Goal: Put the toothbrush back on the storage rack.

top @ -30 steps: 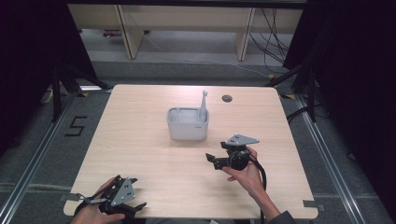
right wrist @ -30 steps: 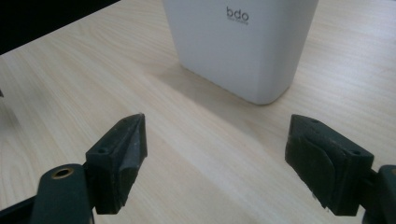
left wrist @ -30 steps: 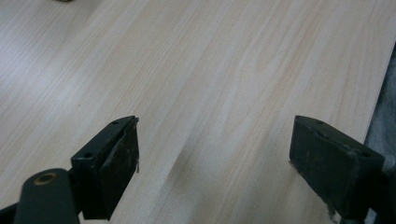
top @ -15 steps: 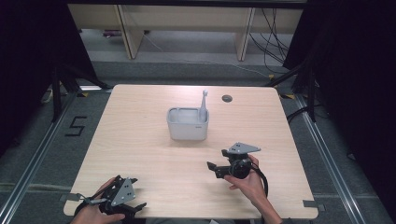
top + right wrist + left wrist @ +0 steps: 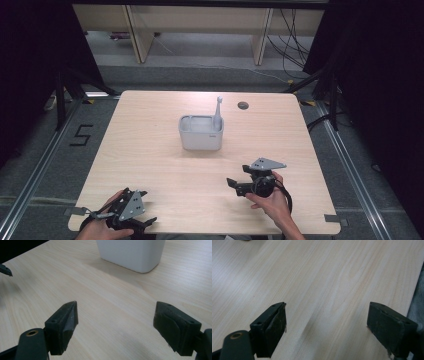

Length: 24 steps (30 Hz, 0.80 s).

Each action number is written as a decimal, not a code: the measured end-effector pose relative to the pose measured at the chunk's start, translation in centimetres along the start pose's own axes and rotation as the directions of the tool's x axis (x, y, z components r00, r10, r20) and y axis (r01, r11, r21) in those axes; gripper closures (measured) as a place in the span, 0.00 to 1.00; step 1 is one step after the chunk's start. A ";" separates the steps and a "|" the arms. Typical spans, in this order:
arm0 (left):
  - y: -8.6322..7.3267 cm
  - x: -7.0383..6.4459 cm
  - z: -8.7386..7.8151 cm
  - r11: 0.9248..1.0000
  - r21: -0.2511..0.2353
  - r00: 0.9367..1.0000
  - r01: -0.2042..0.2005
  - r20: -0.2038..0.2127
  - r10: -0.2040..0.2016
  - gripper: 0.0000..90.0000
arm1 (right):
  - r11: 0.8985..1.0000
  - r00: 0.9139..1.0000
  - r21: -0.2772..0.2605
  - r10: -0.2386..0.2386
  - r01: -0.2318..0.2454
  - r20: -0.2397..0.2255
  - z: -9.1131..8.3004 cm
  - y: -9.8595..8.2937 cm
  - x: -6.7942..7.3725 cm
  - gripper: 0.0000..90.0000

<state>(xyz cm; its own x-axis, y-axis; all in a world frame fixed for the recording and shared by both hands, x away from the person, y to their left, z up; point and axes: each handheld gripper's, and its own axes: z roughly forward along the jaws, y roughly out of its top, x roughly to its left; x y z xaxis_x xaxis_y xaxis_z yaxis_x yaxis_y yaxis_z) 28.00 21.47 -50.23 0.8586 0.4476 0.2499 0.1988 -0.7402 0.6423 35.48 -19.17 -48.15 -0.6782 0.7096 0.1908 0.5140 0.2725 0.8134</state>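
Note:
A white rectangular tub (image 5: 201, 134) stands at the middle of the wooden table (image 5: 150, 145). A grey brush-like stick (image 5: 218, 107) rises upright from the tub's far right corner. My right gripper (image 5: 237, 176) hovers near the front right, jaws pointing left, open and empty. Its own view has the jaws (image 5: 115, 320) wide apart over bare wood, with the tub (image 5: 131, 253) ahead. My left gripper (image 5: 147, 207) rests at the front left edge in a hand, open and empty. Its jaws (image 5: 327, 322) frame bare tabletop.
A small dark round hole (image 5: 243, 105) sits in the table behind the tub. Pale shelving (image 5: 200, 20) and cables (image 5: 295, 45) lie on the floor beyond the far edge. Dark curtains flank both sides. The table edge runs beside the left gripper's right jaw.
My right gripper has drawn back from the tub toward the table's near edge. The left gripper has stayed where it was.

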 end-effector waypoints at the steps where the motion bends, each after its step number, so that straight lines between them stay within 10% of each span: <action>1: 0.0 0.0 0.0 1.000 0.001 1.000 0.000 0.000 0.000 0.17 | 1.000 1.000 0.003 0.001 -0.001 0.006 -0.1 -0.1 0.0 0.23; 5: 0.0 0.0 0.0 1.000 0.001 1.000 0.000 0.000 0.000 0.17 | 0.999 0.999 0.014 0.044 -0.045 0.011 -0.7 -0.3 0.3 0.23; 13: 0.0 0.0 0.0 1.000 0.002 1.000 -0.001 0.000 0.001 0.17 | 0.999 1.000 -0.009 -0.031 0.031 0.008 -1.0 -0.8 -0.1 0.22; 21: 0.0 0.0 0.0 1.000 0.002 1.000 -0.001 0.000 0.001 0.17 | 0.999 0.999 0.016 0.043 -0.043 0.006 -1.5 -1.4 0.5 0.18; 24: 0.0 0.0 0.0 1.000 0.001 1.000 0.000 -0.001 0.000 0.17 | 1.000 1.000 0.022 -0.017 0.016 0.014 -1.7 -1.6 0.2 0.18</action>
<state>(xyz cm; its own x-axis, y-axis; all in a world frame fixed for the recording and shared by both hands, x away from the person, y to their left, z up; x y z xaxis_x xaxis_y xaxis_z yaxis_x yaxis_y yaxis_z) 27.99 21.47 -50.22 0.8584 0.4475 0.2507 0.1987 -0.7407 0.6418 33.61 -20.54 -48.47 -0.6795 0.7138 0.1696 0.5140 0.2981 0.8043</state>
